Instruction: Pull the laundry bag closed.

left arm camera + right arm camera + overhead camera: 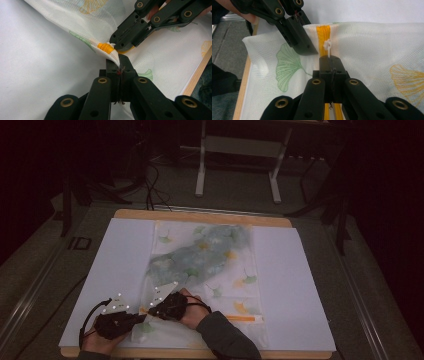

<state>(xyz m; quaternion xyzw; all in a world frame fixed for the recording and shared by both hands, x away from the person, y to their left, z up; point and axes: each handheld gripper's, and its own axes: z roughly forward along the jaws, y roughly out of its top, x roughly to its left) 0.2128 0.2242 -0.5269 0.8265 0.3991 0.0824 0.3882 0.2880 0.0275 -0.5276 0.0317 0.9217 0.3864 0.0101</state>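
White sheet point(295, 285) covers wooden table point(200, 215); dim room, grey floor point(370, 285).

Dim overhead view (gripper views brighter)

Dim lab: paper-covered table point(300, 270), cables point(150, 185), metal stand point(202, 165).

I see a white mesh bag point(75, 20) of fine woven cloth. The sheet point(115, 255) looks smooth and matt. My fingers point(112, 75) are matt black plastic.
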